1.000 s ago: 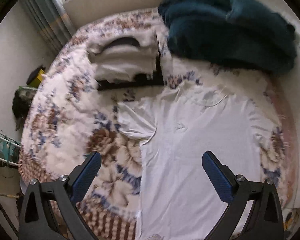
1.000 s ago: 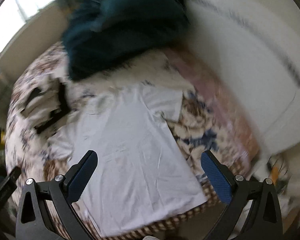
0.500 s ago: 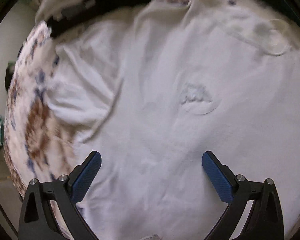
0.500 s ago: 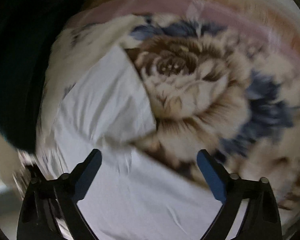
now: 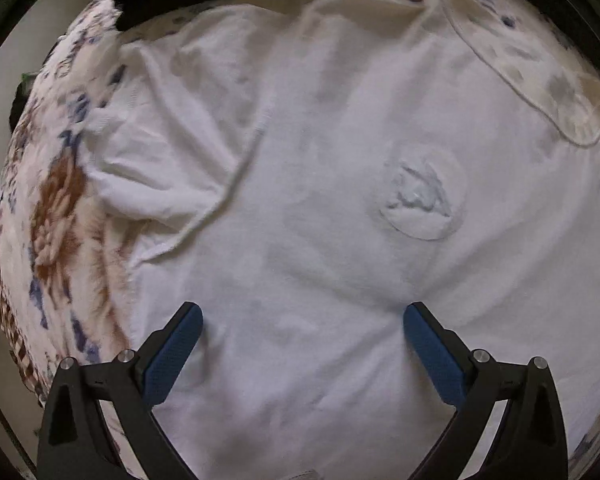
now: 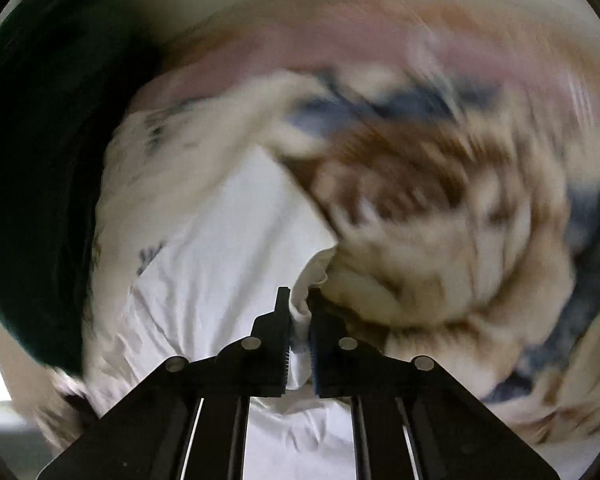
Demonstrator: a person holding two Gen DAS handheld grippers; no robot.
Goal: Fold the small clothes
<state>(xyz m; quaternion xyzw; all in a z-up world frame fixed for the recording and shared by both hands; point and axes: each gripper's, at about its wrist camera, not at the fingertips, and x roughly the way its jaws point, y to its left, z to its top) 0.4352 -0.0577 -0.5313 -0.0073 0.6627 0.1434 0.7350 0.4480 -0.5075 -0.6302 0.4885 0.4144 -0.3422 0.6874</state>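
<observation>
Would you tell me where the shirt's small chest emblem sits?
In the left wrist view, the emblem lies right of centre on the white T-shirt, below the neckline.

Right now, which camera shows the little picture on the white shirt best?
The left wrist view: the round picture sits sharp, mid-chest on the white shirt. The right wrist view is blurry and shows only the shirt's edge pinched in the right gripper, not the picture.

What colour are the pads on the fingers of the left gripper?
Blue. The pads of the left gripper show best in the left wrist view.
</observation>
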